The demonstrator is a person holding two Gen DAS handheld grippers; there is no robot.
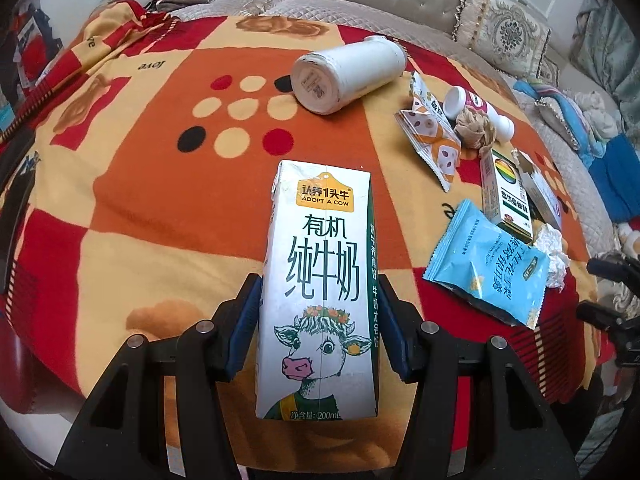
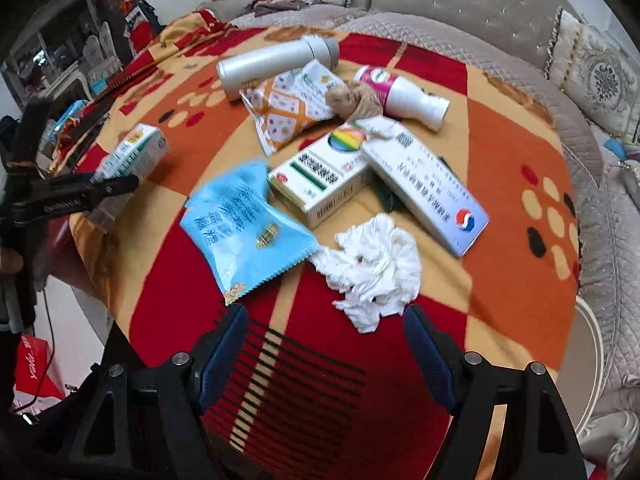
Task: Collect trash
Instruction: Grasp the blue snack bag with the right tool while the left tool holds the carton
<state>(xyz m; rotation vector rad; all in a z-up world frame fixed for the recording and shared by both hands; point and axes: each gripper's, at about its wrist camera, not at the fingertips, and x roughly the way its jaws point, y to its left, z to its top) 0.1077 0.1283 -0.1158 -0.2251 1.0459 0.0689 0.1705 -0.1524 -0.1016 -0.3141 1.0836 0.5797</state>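
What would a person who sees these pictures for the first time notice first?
First comes the milk carton with a cartoon cow, gripped between the fingers of the left gripper, close to the left wrist camera. Next is the bright patterned blanket strewn with trash. On it, the crumpled white tissue lies just ahead of the open right gripper, with the blue snack wrapper to its left.

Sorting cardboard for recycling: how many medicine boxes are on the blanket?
2: the rainbow-logo box by the blue packet, and the long white box overlapping its right side. None seems hidden.
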